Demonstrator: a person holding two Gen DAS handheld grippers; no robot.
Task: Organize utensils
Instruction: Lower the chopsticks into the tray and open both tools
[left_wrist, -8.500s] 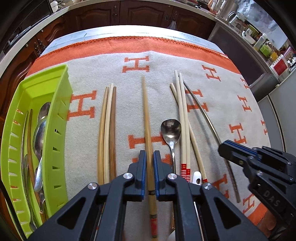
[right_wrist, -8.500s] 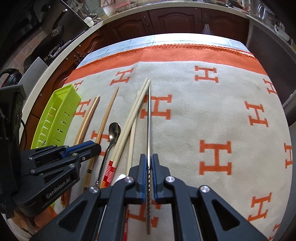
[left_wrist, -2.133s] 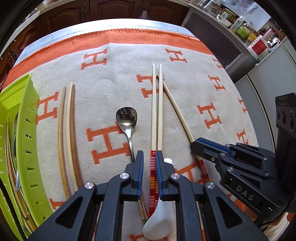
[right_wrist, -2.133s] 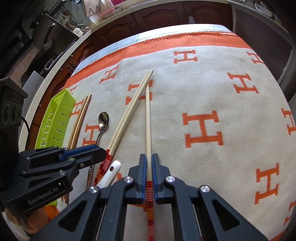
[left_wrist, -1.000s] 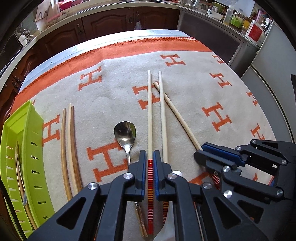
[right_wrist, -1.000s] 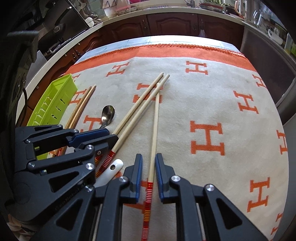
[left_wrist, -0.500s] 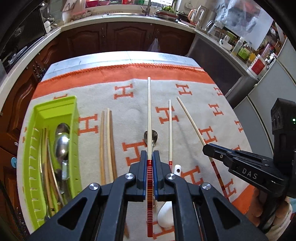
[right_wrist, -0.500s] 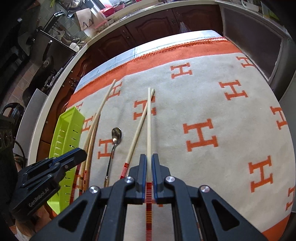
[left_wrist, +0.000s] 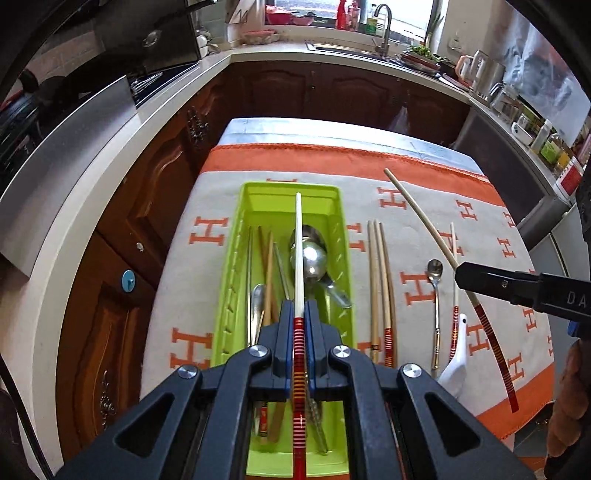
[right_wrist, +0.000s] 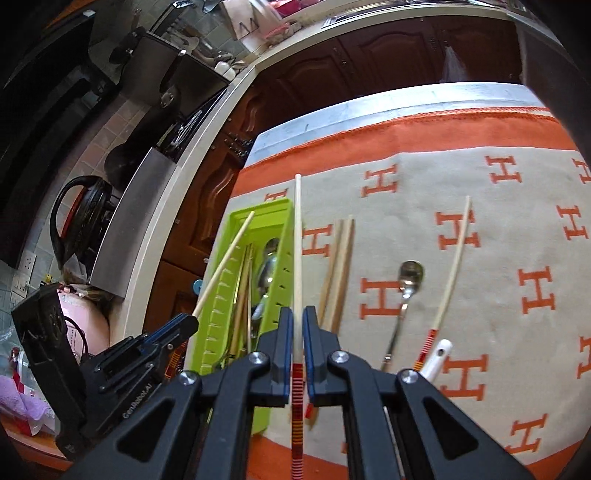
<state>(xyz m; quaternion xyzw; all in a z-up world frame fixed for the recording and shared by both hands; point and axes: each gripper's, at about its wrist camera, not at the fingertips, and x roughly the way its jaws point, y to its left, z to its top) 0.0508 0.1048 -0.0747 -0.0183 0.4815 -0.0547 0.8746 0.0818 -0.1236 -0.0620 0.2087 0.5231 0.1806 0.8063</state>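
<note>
**Two striped chopsticks held over and beside the green tray**

The left gripper (left_wrist: 298, 325) is clamped on a pale chopstick with red striped handle (left_wrist: 297, 258), held above the lime-green utensil tray (left_wrist: 341, 258) and running lengthwise over it. Inside the tray lie large metal spoons (left_wrist: 310, 254) and several wooden chopsticks (left_wrist: 267, 266).

The right gripper (right_wrist: 298, 334) is closed on a second striped chopstick (right_wrist: 297, 251), which hangs over the tray's right wall; whether it touches the rim is hard to judge from this angle.

On the orange-and-grey H-patterned blanket (left_wrist: 480, 229), right of the tray, rest a bundle of three wooden chopsticks (left_wrist: 380, 273), then a small metal spoon (left_wrist: 435, 273), then one more striped chopstick (right_wrist: 452, 273) and a white ceramic spoon (left_wrist: 455, 362) touching its handle end.
</note>
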